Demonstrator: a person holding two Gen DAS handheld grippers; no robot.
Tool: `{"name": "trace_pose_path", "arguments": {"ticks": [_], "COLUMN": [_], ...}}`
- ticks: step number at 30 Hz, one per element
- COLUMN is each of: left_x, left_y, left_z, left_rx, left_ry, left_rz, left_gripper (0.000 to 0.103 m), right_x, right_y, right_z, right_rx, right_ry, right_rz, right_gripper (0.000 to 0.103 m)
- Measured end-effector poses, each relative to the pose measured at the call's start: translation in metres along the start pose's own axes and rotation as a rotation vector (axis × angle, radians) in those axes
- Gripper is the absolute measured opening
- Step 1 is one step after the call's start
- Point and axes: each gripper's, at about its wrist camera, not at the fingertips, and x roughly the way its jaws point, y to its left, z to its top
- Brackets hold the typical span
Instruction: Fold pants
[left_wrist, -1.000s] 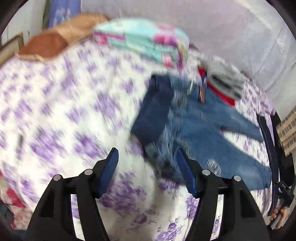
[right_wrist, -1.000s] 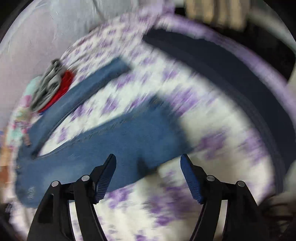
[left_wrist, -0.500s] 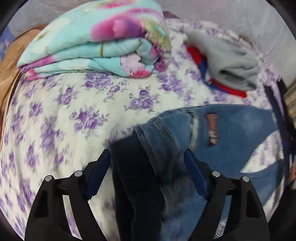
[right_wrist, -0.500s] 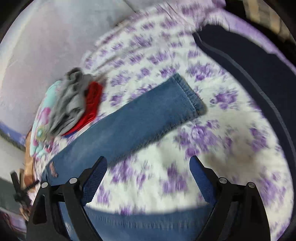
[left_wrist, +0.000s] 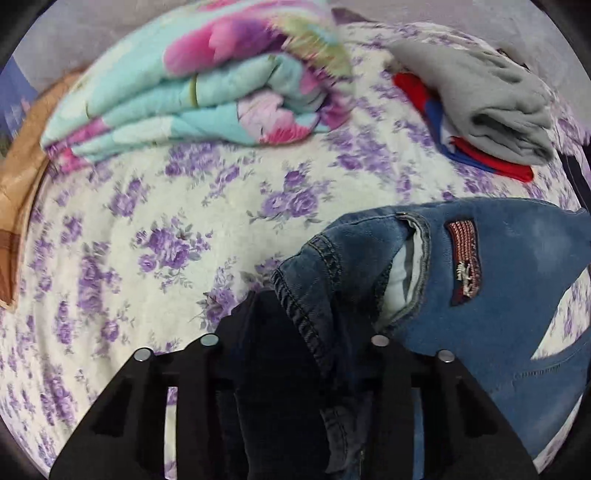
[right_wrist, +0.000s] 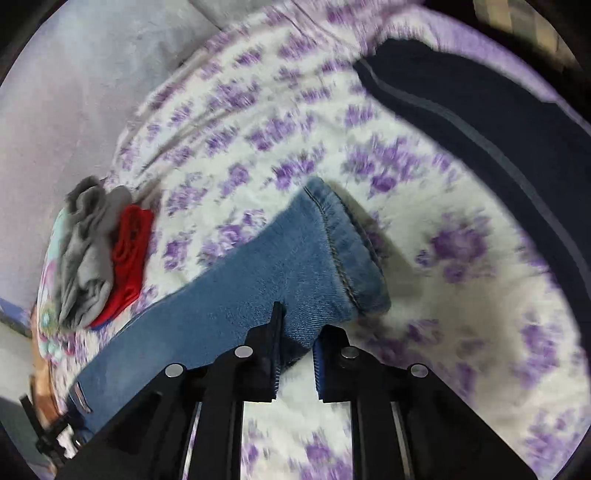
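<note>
Blue jeans lie on a bed with a purple-flowered sheet. In the left wrist view the waistband end (left_wrist: 491, 280), with a red leather patch (left_wrist: 463, 267), is bunched between the fingers of my left gripper (left_wrist: 295, 354), which is shut on it. In the right wrist view one leg (right_wrist: 236, 306) runs from lower left to its hem (right_wrist: 347, 254). My right gripper (right_wrist: 295, 350) is shut on the edge of that leg just behind the hem.
A folded turquoise and pink floral quilt (left_wrist: 199, 81) lies at the head of the bed. A pile of grey and red clothes (left_wrist: 487, 99) sits beside it, also in the right wrist view (right_wrist: 96, 251). A dark navy cloth (right_wrist: 498, 110) lies along the bed's far edge.
Both grippers were open above the jeans. The left moved in and shut on the waistband. The right moved down onto the leg by the hem and shut on it.
</note>
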Motion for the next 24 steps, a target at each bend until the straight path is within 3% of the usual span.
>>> {"name": "trace_pose_path", "arguments": {"ticks": [2, 6, 8, 10, 12, 14, 16, 21, 23, 24], "left_x": [0.000, 0.021, 0.029, 0.030, 0.028, 0.020, 0.006, -0.043, -0.052, -0.051], "left_y": [0.000, 0.000, -0.002, -0.003, 0.001, 0.009, 0.020, 0.043, 0.045, 0.042], "left_z": [-0.002, 0.011, 0.014, 0.017, 0.020, 0.018, 0.015, 0.015, 0.025, 0.028], "left_rx": [-0.009, -0.020, -0.013, -0.014, -0.026, -0.032, -0.052, -0.053, 0.000, 0.035], "left_ry": [-0.004, 0.030, 0.031, 0.043, 0.051, 0.044, 0.027, -0.093, -0.124, -0.117], "left_rz": [-0.012, -0.015, -0.001, 0.000, -0.017, -0.041, -0.091, -0.055, -0.096, -0.122], "left_gripper": [0.036, 0.036, 0.038, 0.039, 0.047, 0.060, 0.066, 0.080, 0.092, 0.092], "right_x": [-0.007, 0.031, 0.034, 0.033, 0.027, 0.010, -0.018, -0.078, -0.089, -0.093], "right_y": [-0.009, -0.029, -0.025, -0.017, -0.014, -0.009, -0.002, 0.011, 0.026, 0.035], "right_z": [-0.006, -0.017, -0.018, -0.016, -0.016, -0.023, -0.036, -0.086, -0.108, -0.116], "right_rx": [0.003, 0.029, -0.008, -0.038, -0.027, -0.032, -0.083, -0.168, -0.225, -0.259], "right_ry": [0.008, 0.110, 0.058, 0.078, 0.116, 0.114, 0.079, 0.029, 0.036, 0.040], "right_rz": [-0.010, -0.064, -0.077, -0.113, -0.090, -0.113, -0.108, 0.030, 0.070, 0.075], "right_gripper": [0.015, 0.016, 0.018, 0.024, 0.065, 0.068, 0.068, 0.076, 0.076, 0.076]}}
